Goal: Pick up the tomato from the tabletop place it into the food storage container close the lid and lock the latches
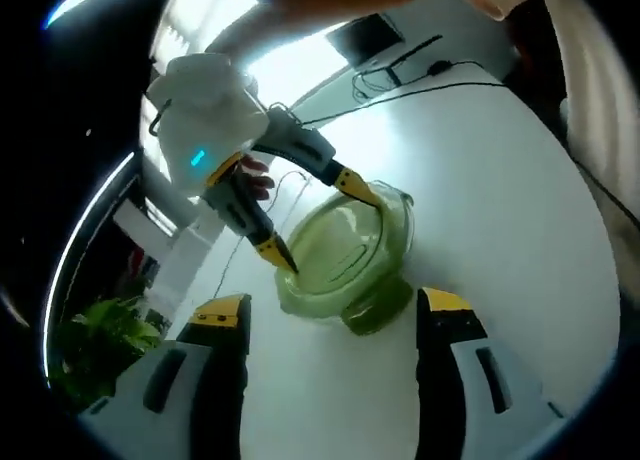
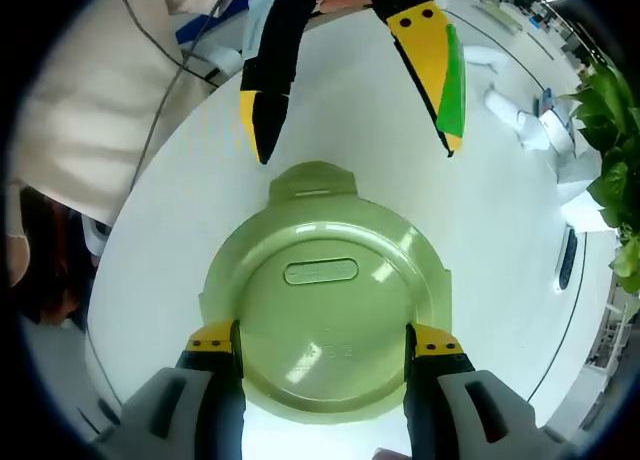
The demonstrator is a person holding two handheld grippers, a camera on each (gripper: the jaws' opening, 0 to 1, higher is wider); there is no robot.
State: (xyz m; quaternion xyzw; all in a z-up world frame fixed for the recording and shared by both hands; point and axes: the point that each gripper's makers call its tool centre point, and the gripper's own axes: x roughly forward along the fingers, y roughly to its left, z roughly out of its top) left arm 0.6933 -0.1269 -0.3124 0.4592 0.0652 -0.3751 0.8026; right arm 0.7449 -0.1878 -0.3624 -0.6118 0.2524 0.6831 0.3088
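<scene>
My right claw [image 2: 322, 340] is spread wide over the green lid [image 2: 325, 300] of the food storage container [image 1: 350, 255], one jaw tip resting at each side of the round lid. I cannot tell whether the tips press on it or only touch. In the left gripper view the same claw comes down on the container from above, tips at the lid's rim. My left claw [image 1: 335, 315] is also spread and holds nothing; it hangs just short of the container, which sits on the white table [image 1: 500, 210] well in from its edges.

The tomato I cannot see; since the lid is on, I judge it is already inside. The lid looks seated, so the latches are what is left. One latch tab [image 2: 312, 183] sticks out at the lid's far side in the right gripper view, still seeming flat and unfolded.

The container is stiff, glossy plastic, light and probably slippery, so it may skate on the smooth table when I push a latch. I would steady the lid from above with one claw and press each tab at its outer edge, firmly but squarely, so the plastic hinge does not twist.
</scene>
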